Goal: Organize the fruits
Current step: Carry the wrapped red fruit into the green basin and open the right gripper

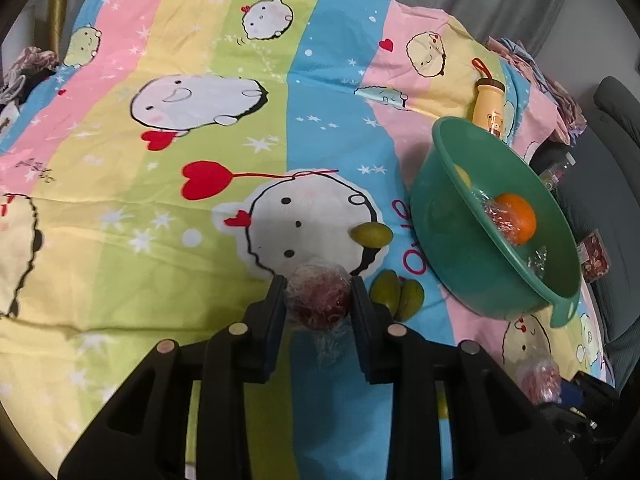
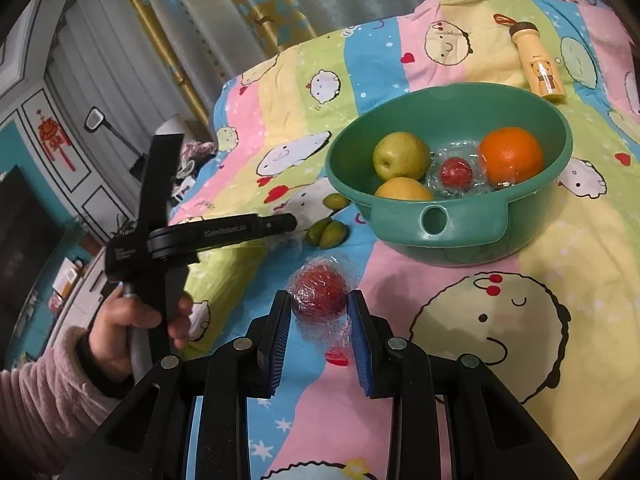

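We are pinching one plastic-wrapped red apple (image 1: 320, 300) in our left tool (image 1: 319, 286), its pads pressing both sides, low over the cartoon bedsheet (image 1: 200, 200). Our right tool (image 2: 319, 300) is gripping a second wrapped red apple (image 2: 319, 292) the same way. The green basin (image 2: 460, 236) is sitting at one o'clock from the right tool, holding an orange (image 2: 511, 155), a green apple (image 2: 401, 155), a yellow fruit (image 2: 404, 190) and a wrapped red fruit (image 2: 456, 172). Three small green fruits (image 1: 396, 288) are lying at nine o'clock from it.
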